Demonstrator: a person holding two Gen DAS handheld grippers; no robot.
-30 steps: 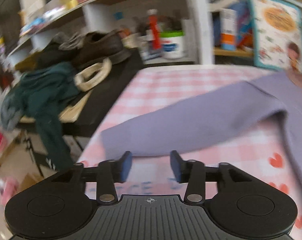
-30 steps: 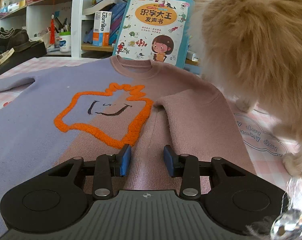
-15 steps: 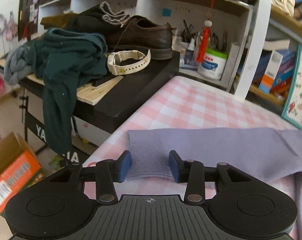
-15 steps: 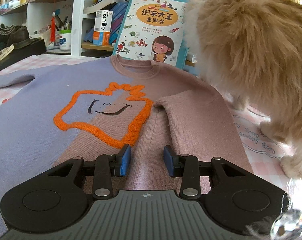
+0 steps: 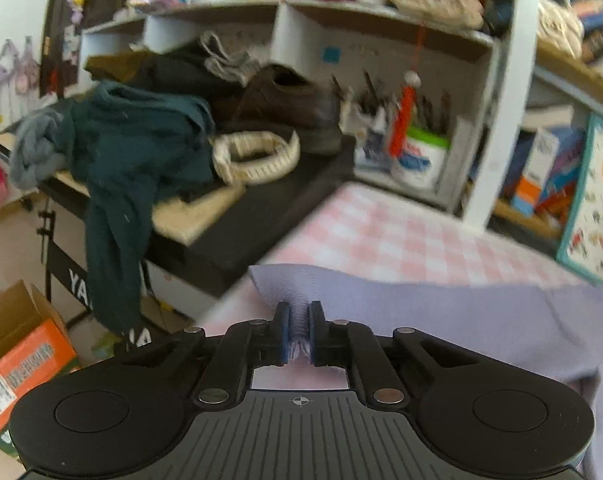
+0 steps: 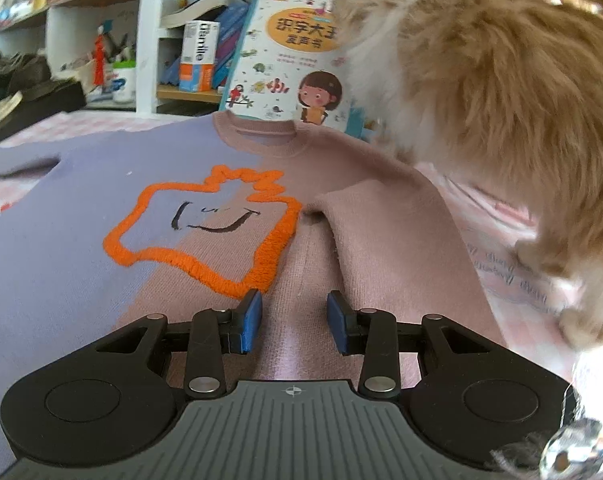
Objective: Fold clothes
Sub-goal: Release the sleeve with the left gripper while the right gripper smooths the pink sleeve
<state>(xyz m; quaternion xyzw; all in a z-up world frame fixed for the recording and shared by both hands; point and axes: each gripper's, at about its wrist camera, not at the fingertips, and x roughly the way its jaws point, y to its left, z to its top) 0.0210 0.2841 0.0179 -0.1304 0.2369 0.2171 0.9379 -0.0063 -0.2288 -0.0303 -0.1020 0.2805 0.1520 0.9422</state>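
Observation:
A sweater, half lilac and half dusty pink with an orange fuzzy outline on the chest, lies flat on a pink checked tablecloth. My left gripper is shut on the cuff of the lilac sleeve, which stretches to the right. My right gripper is open and empty, hovering over the pink lower half of the sweater, next to the pink sleeve folded onto the body.
A fluffy tan dog stands on the cloth at the sweater's right edge. A children's book leans behind the collar. Left of the table is a black stand with dark clothes, a shoe and a strap, cardboard boxes below.
My left gripper closed on the lilac sleeve cuff that lay between its open fingers half a second ago. My right gripper stayed open and almost still; the dog shifted slightly.

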